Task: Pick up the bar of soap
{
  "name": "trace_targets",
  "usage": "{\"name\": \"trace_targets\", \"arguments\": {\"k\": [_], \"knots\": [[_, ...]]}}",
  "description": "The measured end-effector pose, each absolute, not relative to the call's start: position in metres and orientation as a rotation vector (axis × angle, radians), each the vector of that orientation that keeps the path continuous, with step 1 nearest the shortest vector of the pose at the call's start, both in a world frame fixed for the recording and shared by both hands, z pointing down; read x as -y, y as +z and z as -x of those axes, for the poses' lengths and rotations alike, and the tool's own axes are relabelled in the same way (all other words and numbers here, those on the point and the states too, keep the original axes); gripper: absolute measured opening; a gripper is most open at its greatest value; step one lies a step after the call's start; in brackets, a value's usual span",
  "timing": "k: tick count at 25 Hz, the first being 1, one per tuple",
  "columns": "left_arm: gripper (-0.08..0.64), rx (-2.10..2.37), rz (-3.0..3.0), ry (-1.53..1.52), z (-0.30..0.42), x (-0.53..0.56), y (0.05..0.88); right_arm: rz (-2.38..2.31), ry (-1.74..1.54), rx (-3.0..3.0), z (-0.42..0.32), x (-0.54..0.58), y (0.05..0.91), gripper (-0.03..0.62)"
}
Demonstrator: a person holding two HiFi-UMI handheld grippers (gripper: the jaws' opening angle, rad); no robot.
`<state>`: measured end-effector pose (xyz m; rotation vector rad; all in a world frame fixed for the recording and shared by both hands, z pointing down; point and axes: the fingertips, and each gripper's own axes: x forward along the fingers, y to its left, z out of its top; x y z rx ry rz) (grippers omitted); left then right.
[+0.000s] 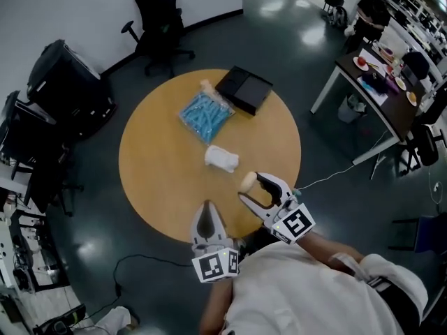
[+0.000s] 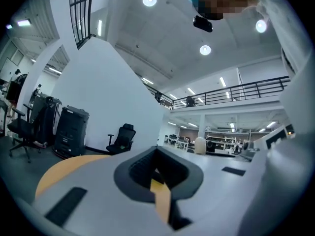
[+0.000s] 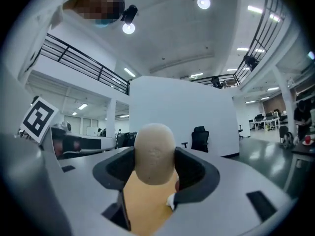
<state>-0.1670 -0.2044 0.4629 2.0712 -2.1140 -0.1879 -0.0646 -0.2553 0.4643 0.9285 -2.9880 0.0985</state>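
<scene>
- White sleeves (image 1: 293,278) are seen lowest in the head view, and both forearms are stretched forward over the near edge of the round wooden table (image 1: 150,159).
- Black-and-white square markers are carried on the cube of each gripper; no other print can be read.
- At the table's near edge the left gripper (image 1: 207,213) is held pointing away from the person. Its jaws are pressed together with nothing between them. Only a thin strip of tabletop is seen through the slit in the left gripper view (image 2: 156,167).
- Slightly ahead and to the right, the right gripper (image 1: 249,189) is clamped on the bar of soap (image 1: 247,181). The pale beige, rounded bar (image 3: 154,151) is gripped by its sides and stands up past the jaw tips, over the table's near right part. Whether it touches the tabletop cannot be told.
- Beyond the soap and apart from it, a white crumpled packet (image 1: 221,158) is laid near the table's middle.
- Farther on, a blue packet (image 1: 205,115) and a flat black box (image 1: 244,88) are placed side by side towards the far edge.
- Past the table, a black office chair (image 1: 157,26) is parked on the dark floor.
</scene>
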Motion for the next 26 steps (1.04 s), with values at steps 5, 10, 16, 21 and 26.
{"name": "trace_targets", "arguments": {"k": [5, 10, 16, 21, 26], "knots": [[0.003, 2.089, -2.096, -0.18, 0.156, 0.205, 0.468, -0.985, 0.151, 2.931, 0.053, 0.254, 0.479, 0.262], [0.003, 2.083, -2.107, -0.158, 0.149, 0.209, 0.467, -0.982, 0.14, 2.924, 0.05, 0.252, 0.485, 0.262], [0.003, 2.071, -2.114, -0.142, 0.145, 0.212, 0.47, -0.979, 0.159, 2.919, 0.049, 0.251, 0.49, 0.262], [0.003, 2.063, -2.115, -0.144, 0.138, 0.211, 0.472, -0.97, 0.165, 2.912, 0.046, 0.248, 0.495, 0.262], [0.003, 2.056, -2.108, -0.149, 0.136, 0.211, 0.474, -0.963, 0.158, 2.916, 0.044, 0.247, 0.495, 0.262]]}}
